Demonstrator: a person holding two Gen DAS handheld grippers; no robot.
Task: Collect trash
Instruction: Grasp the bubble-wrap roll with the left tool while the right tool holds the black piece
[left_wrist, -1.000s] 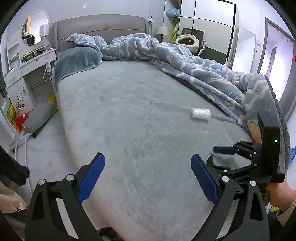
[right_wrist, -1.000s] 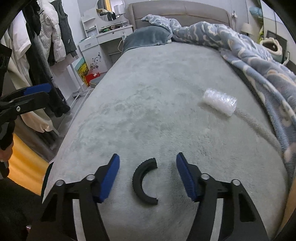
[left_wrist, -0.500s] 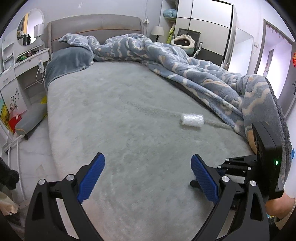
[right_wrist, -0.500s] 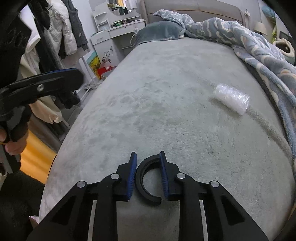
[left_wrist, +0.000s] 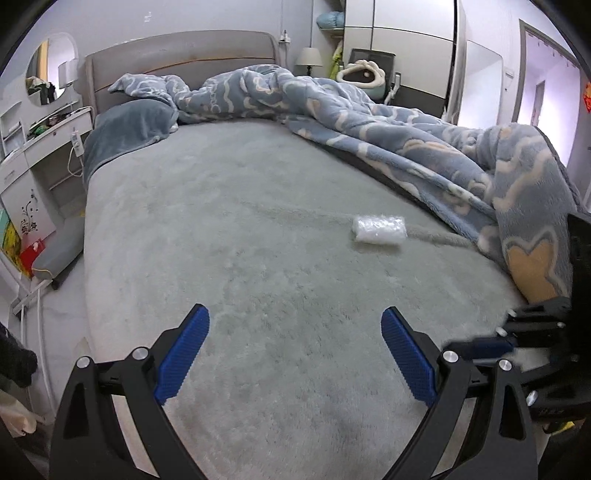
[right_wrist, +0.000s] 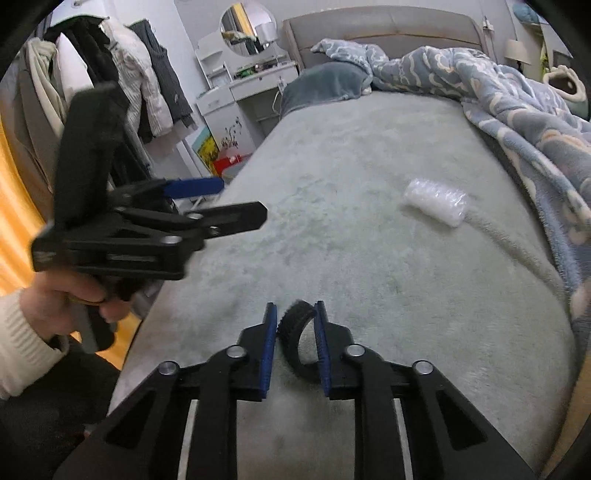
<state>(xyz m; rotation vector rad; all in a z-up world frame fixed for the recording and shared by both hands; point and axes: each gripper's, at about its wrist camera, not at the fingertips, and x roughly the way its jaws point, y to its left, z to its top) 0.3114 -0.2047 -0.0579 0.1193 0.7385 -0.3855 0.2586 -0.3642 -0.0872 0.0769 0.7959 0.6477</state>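
The grey-green plush bed (left_wrist: 258, 258) looks soft and matt; at two o'clock lies a crinkly clear plastic bundle (left_wrist: 378, 229); the black ridged plastic half-ring (right_wrist: 295, 332) looks matt.

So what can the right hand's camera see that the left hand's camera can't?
Only the right wrist view shows the black curved piece pinched in the right gripper, plus coats on a rack and the person's hand. Only the left wrist view shows the white wardrobe and the left gripper open over the bed. Both show the grey bed, the blue blanket and the bubble wrap bundle.
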